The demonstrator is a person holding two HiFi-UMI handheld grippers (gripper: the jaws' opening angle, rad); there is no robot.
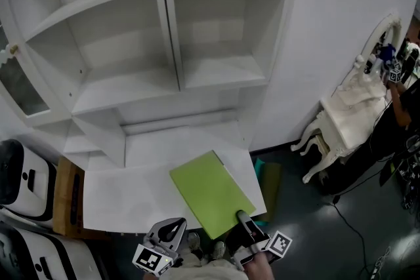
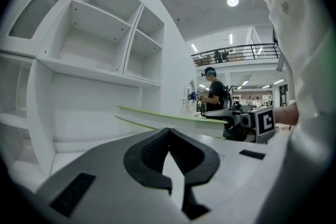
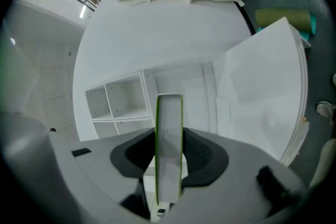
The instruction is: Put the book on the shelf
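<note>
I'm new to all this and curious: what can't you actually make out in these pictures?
Underside of the book: head view, it faces down.
White objects: head view, cut off by the left edge.
What the distant person holds: left gripper view, too small.

A lime-green hardcover book (image 1: 211, 192) with a white page block is the one bright colour against the plain white wooden shelf unit (image 1: 216, 23) and the white tabletop (image 1: 125, 197). The left gripper (image 1: 174, 227) and the right gripper (image 1: 243, 216) are pale grey with black jaw pads, and each carries a cube patterned with black-and-white square markers. At the edges are a dark grey floor (image 1: 348, 233), an olive-green and teal roll (image 1: 268, 180), a brown wooden board (image 1: 64, 197) and a cream-white ornate side table (image 1: 344, 118).
</note>
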